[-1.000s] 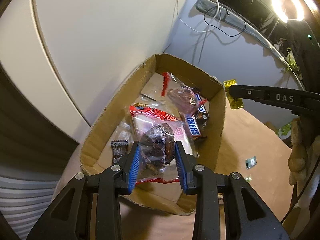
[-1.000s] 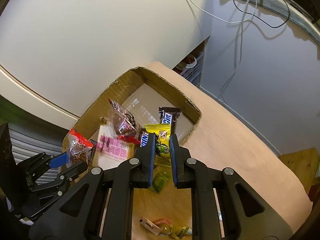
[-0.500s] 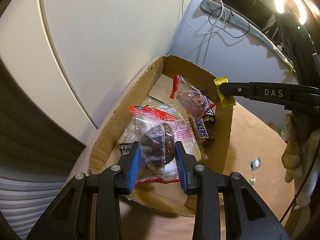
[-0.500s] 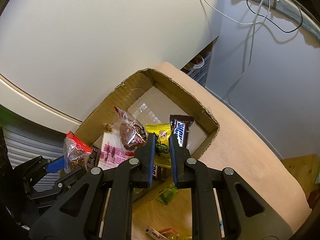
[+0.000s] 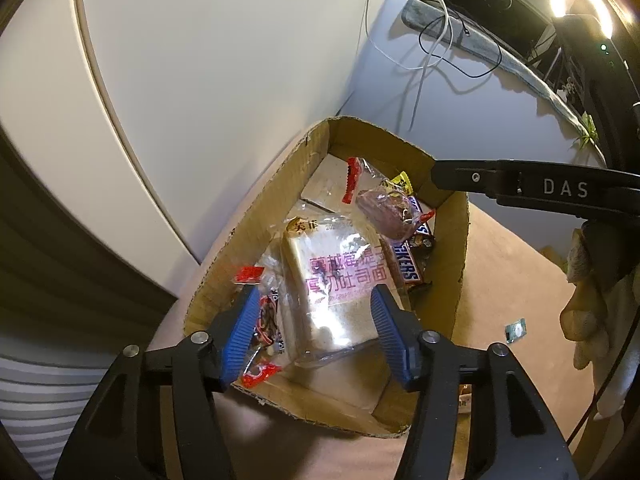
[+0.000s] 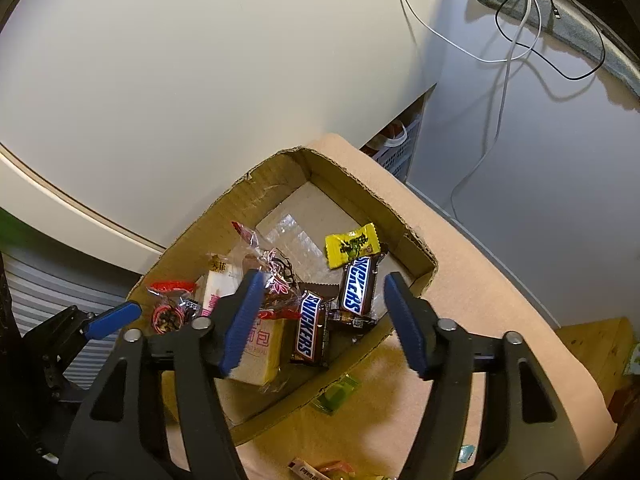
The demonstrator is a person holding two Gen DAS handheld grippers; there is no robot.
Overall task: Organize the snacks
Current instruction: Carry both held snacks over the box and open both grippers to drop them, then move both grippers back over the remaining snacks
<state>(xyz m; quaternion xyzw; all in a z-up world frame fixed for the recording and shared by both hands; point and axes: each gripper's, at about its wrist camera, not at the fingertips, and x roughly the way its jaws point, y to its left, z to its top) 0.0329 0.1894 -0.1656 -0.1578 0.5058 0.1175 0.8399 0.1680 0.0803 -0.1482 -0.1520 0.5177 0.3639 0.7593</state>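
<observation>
beside white wall, brown tabletop [image 6: 472,320]

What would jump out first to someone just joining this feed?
The cardboard box full of snacks on the brown table: two Snickers bars and a yellow candy toward its right side. Both the left gripper and right gripper hang open above it, holding nothing.

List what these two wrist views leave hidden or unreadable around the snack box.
- Left wrist view: the dark snack packet is partly behind the left gripper's blue pad.
- Right wrist view: the bread pack's label is covered by the right gripper's finger.
- Right wrist view: loose candies on the table are cut off by the bottom edge.
</observation>
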